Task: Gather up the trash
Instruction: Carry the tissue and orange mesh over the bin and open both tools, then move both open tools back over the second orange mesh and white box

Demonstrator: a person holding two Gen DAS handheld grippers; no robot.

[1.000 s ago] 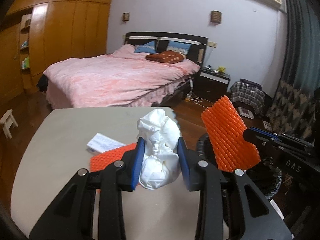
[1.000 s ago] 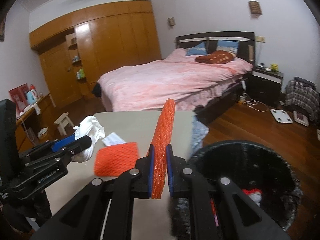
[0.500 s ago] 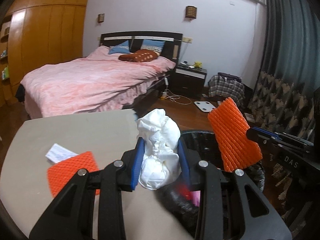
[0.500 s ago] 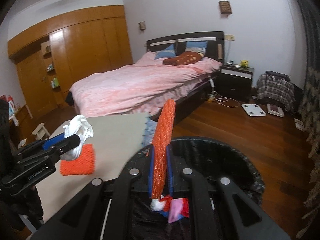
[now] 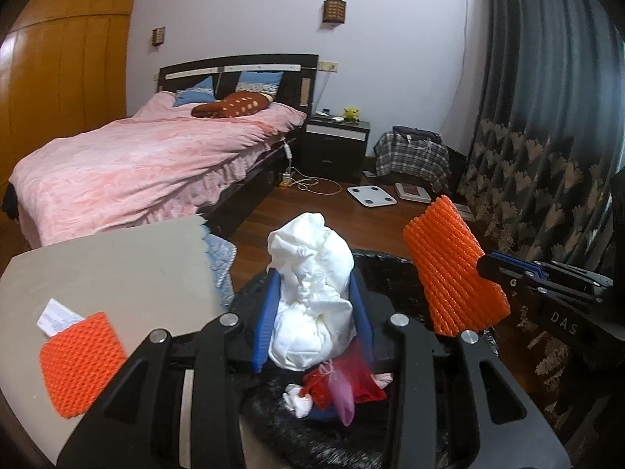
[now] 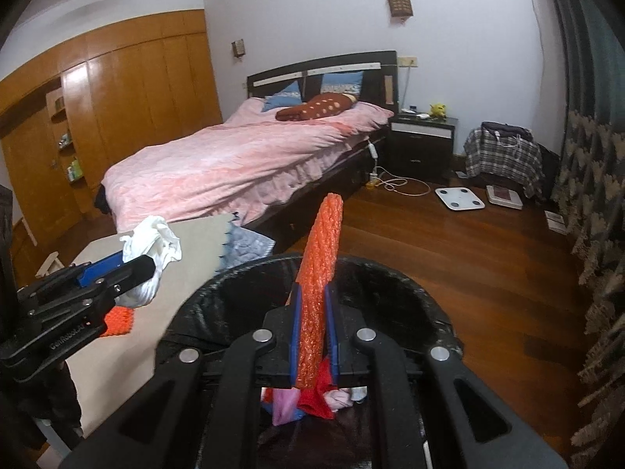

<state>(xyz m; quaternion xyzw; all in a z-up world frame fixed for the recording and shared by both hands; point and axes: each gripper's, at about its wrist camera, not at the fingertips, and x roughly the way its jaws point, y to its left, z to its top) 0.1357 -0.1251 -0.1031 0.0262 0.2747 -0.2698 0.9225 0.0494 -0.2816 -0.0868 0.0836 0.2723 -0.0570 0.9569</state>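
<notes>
My left gripper (image 5: 315, 273) hangs over the black-lined trash bin (image 5: 390, 258) with a crumpled white wad (image 5: 304, 234) between its blue pads, and its jaws are opening. My right gripper (image 6: 312, 291) is above the same bin (image 6: 414, 289), pinching an orange foam net (image 6: 326, 234) that stands upright; its jaws are just starting to open. The left wrist view shows that net (image 5: 449, 269) off to the right. Red, pink and white scraps (image 5: 332, 387) lie in the bin. Another orange net (image 5: 78, 359) and a paper slip (image 5: 54, 316) rest on the beige table (image 5: 117, 265).
A pink bed (image 5: 136, 164) stands beyond the table, with a dark nightstand (image 5: 336, 144) beside it. A white scale (image 5: 371, 195) and a plaid bag (image 5: 414, 152) are on the wooden floor. Patterned curtains (image 5: 547, 179) hang at the right.
Both grippers swung right from over the table to above the bin, carrying the white wad and the orange net. The table and its orange net slid to the left of the view.
</notes>
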